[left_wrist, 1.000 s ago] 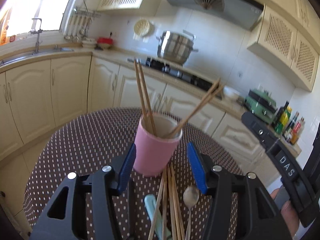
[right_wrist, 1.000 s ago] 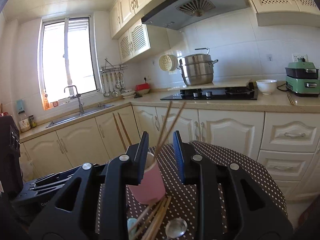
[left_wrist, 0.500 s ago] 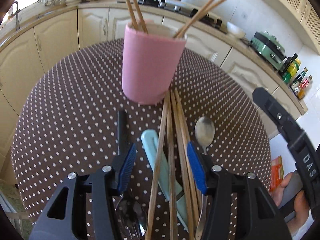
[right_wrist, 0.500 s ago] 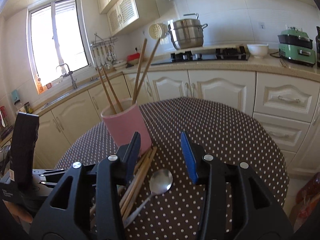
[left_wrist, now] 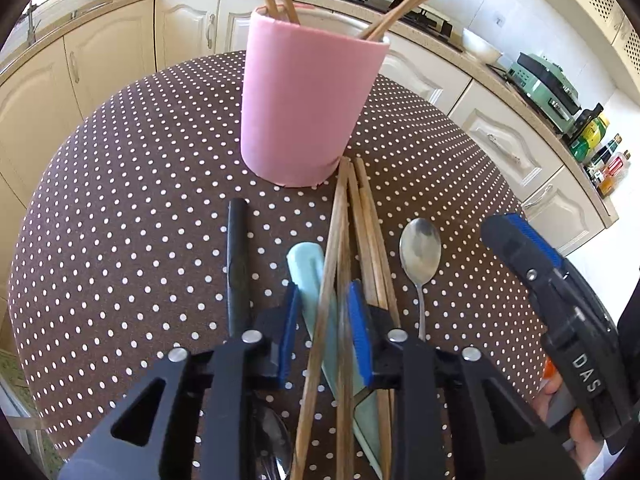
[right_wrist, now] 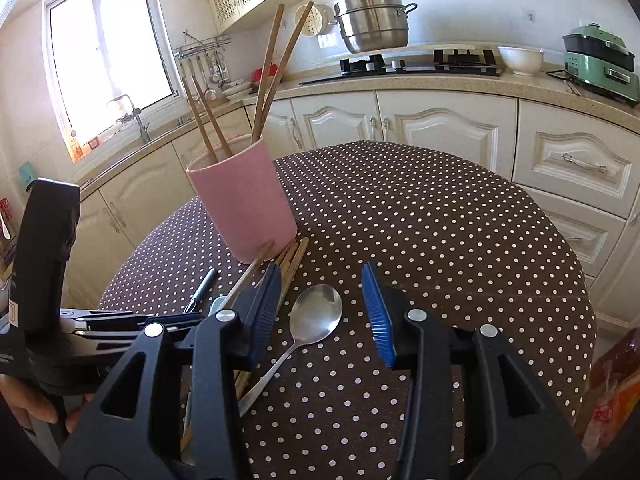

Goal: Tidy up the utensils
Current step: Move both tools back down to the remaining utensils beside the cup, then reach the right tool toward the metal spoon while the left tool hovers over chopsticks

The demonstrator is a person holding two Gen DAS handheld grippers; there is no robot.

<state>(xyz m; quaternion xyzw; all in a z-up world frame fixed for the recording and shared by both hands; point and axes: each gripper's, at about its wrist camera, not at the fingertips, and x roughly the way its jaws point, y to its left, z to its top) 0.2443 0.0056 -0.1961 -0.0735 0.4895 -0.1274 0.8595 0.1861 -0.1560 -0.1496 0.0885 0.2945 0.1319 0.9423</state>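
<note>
Farthest left on the polka-dot table (left_wrist: 120,200): a black-handled utensil (left_wrist: 236,256), lying flat and untouched, handle end pointing toward the pink cup (left_wrist: 312,104); working end hidden under the gripper body, so impossible to name more exactly. Just beside it, a pale mint handle (left_wrist: 307,268), also flat, running under the left gripper (left_wrist: 326,312).

Next, the left gripper itself, low over the table with jaws drawn in narrow around two of the loose chopsticks (left_wrist: 352,232) and seemingly pinching them; mint handle caught in the same gap, touching or nearly so. Probably gripped near the thick ends to let the tips swing up and over the cup rim. In the right wrist view, one stick already angled up off the cloth toward the cup. Remainder of the bundle left flat, tips touching the foot of the cup.

Behind, upright near the table's middle, the pink cup holding four standing chopsticks (right_wrist: 268,72), leaning against the rim in two pairs: clearly the destination for everything loose.

Right of the bundle, a steel spoon (right_wrist: 316,316), bowl up and toward the cup, handle trailing back under the right gripper (right_wrist: 322,280). Jaws there wide apart, empty, straddling the spoon bowl without touching it; likely lined up to take the spoon once clear of the sticks.

Judged early to midway: four sticks stowed, at least four sticks, spoon and two handled pieces not yet. Main risk: dragging the mint handle along with the pinched pair.
</note>
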